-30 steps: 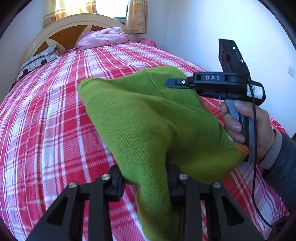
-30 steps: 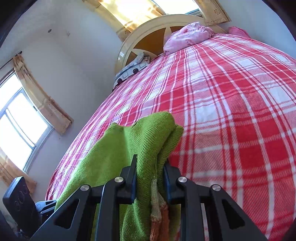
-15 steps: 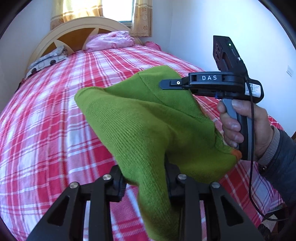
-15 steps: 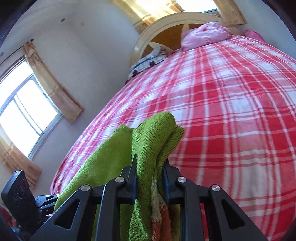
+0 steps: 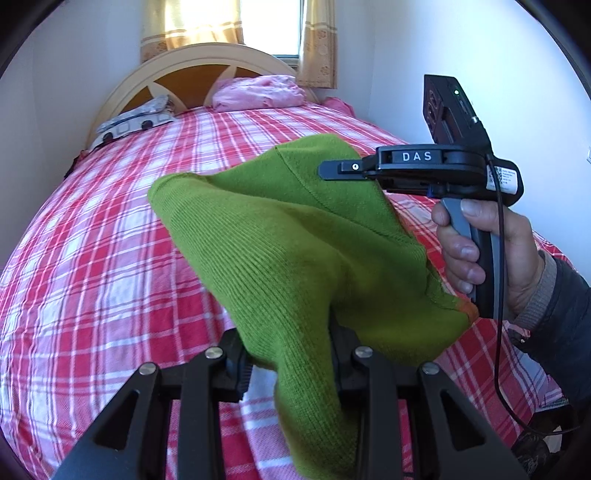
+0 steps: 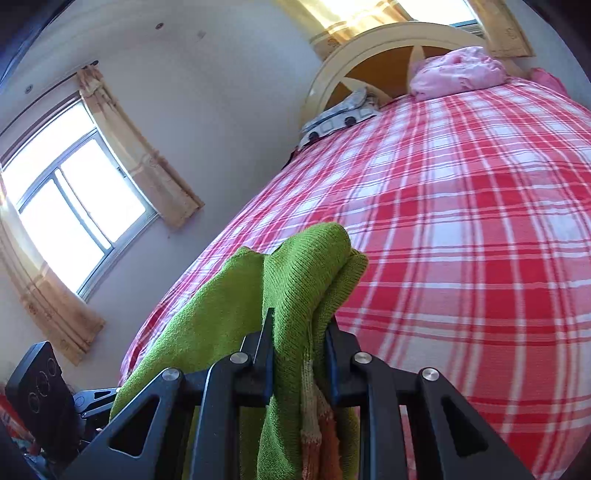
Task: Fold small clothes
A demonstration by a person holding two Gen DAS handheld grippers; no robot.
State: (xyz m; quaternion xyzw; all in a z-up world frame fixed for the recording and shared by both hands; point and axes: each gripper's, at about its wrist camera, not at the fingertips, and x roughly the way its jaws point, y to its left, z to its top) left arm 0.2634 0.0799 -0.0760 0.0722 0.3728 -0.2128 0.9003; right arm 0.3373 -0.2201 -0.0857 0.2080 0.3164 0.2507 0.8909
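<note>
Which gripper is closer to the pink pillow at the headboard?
Right. The right gripper is extended further up the bed toward the pink pillow; the left gripper holds the green sweater behind it.

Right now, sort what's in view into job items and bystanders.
Job: green knit garment, pinched by left gripper and right gripper; plaid bed as the folding surface.

Bystanders: pink pillow, patterned grey cloth, curtains.

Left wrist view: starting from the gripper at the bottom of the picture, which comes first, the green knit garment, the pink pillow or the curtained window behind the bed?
1. The green knit garment, clamped in the left gripper itself, draped just ahead.
2. The pink pillow, far up the bed, against the headboard.
3. The curtained window, on the wall beyond the headboard, farthest.
</note>
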